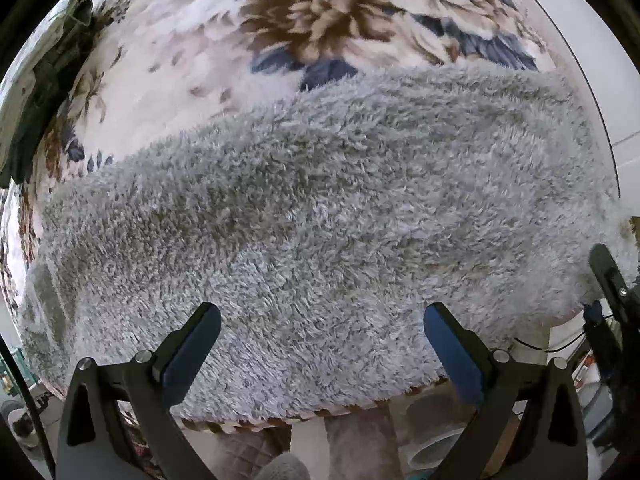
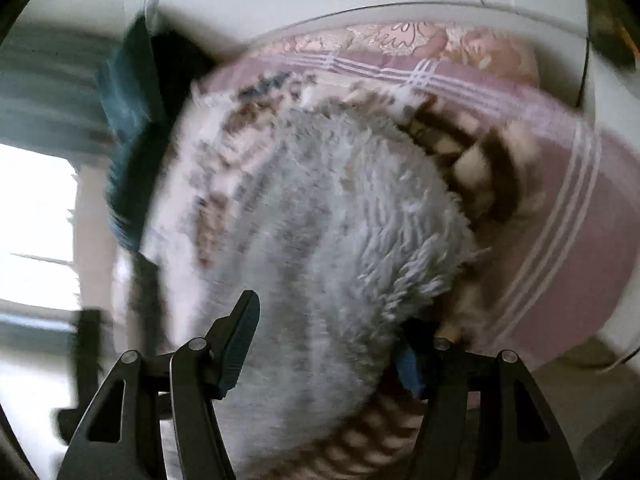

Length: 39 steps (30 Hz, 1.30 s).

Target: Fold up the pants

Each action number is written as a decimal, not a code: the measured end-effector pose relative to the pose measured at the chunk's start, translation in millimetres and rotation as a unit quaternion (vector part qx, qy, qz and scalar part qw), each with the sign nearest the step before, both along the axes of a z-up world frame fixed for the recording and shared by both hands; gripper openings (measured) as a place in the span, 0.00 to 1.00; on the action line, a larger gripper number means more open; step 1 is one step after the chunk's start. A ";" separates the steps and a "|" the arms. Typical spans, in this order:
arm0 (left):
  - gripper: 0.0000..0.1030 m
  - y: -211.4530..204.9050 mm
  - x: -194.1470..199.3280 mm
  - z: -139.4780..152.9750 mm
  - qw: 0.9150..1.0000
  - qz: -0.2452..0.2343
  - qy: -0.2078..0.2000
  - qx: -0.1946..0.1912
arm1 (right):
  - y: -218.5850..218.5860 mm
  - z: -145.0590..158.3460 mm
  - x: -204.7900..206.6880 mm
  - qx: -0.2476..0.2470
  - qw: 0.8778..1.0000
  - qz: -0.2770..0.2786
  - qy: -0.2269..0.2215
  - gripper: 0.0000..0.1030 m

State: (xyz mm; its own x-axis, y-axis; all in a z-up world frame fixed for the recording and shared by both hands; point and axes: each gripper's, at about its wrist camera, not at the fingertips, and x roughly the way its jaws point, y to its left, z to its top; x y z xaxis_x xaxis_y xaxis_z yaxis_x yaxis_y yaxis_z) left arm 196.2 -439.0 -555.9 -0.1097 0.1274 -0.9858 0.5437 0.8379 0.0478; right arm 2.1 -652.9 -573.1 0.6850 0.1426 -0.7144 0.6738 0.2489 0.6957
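Jaws: both sets spread, nothing pinched.
We hover left gripper over fluffy grey pants at bed edge; right gripper straddles them, likely for smoothing.

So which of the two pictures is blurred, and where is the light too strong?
Left wrist view: sharp, the grey fluffy pants and flowered blanket show clear fibres, with even light. Right wrist view: smeared by motion, mostly at the left side and the pink blanket; the window is washed out white.
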 end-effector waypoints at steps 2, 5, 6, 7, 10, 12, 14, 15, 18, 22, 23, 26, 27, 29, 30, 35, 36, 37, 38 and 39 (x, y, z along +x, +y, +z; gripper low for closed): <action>1.00 -3.2 4.9 4.0 1.000 0.001 -0.007 -0.001 | -8.8 -7.4 -5.2 0.014 1.000 -0.027 -0.006 0.63; 1.00 -5.4 10.4 7.7 1.000 0.002 -0.013 -0.001 | -28.0 -25.4 -5.8 0.028 0.998 -0.054 0.016 0.63; 1.00 -5.7 11.0 7.9 1.000 0.002 -0.014 -0.001 | -35.6 -35.7 -4.2 0.040 0.997 -0.059 0.016 0.63; 1.00 -6.8 11.1 7.9 1.000 0.003 -0.014 -0.002 | -39.5 -43.9 -1.9 0.051 0.997 -0.058 0.024 0.63; 1.00 -7.4 8.6 7.6 1.000 0.003 -0.011 -0.004 | -47.4 -61.8 9.6 0.072 0.996 -0.054 0.028 0.62; 1.00 -8.0 5.1 7.6 1.000 0.000 -0.010 -0.005 | -45.9 -55.5 20.9 0.041 0.998 -0.032 0.044 0.38; 1.00 -6.7 2.0 8.1 1.000 -0.001 -0.012 -0.006 | -40.5 -39.5 31.6 -0.007 0.998 -0.009 0.056 0.23; 1.00 -6.1 1.1 8.3 1.000 -0.003 -0.013 -0.005 | -33.7 -26.9 36.5 -0.037 0.998 0.004 0.055 0.20; 1.00 -1.8 -1.1 8.8 1.000 0.003 -0.017 -0.004 | -21.7 -4.2 39.5 -0.072 0.996 0.010 0.045 0.18; 1.00 11.6 7.2 16.5 0.999 0.013 -0.035 0.000 | -10.4 14.4 39.2 -0.078 0.996 0.004 0.031 0.18; 1.00 14.8 9.6 18.2 0.999 0.013 -0.041 0.003 | -7.5 19.3 40.4 -0.080 0.996 0.006 0.028 0.17; 1.00 28.9 19.4 25.5 0.998 0.026 -0.052 0.006 | 1.3 36.4 45.1 -0.089 0.996 0.014 0.024 0.17; 1.00 34.1 23.4 28.3 0.998 0.033 -0.053 0.004 | 4.8 43.6 47.5 -0.093 0.995 0.018 0.023 0.17; 1.00 47.1 30.1 34.3 0.997 0.048 -0.056 -0.001 | 17.3 59.6 50.6 -0.101 0.994 0.032 0.022 0.17; 1.00 53.4 32.3 36.9 0.997 0.055 -0.057 -0.004 | 24.5 66.0 53.4 -0.105 0.993 0.042 0.023 0.17; 1.00 81.2 41.5 42.1 0.995 0.080 -0.053 -0.009 | 31.6 72.0 31.7 -0.101 0.992 0.004 0.070 0.18; 1.00 86.7 40.2 42.2 0.995 0.084 -0.053 -0.010 | 27.4 72.3 21.4 -0.096 0.993 -0.022 0.070 0.18; 1.00 92.7 40.6 42.9 0.994 0.090 -0.053 -0.010 | 25.1 72.6 15.7 -0.092 0.993 -0.035 0.070 0.18; 1.00 98.0 40.8 43.3 0.994 0.095 -0.053 -0.010 | 22.4 72.9 8.1 -0.084 0.993 -0.052 0.070 0.18; 1.00 102.3 41.1 42.9 0.994 0.100 -0.051 -0.010 | 20.5 72.8 3.7 -0.078 0.993 -0.060 0.070 0.18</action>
State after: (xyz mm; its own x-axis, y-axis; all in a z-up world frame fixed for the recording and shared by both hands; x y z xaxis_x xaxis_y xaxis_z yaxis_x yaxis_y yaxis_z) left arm 237.4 -336.6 -513.0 -0.0306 0.0933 -0.9952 0.3598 0.9299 0.0761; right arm 5.7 -632.4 -500.2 0.5834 -0.0545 -0.8104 0.7920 0.2590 0.5528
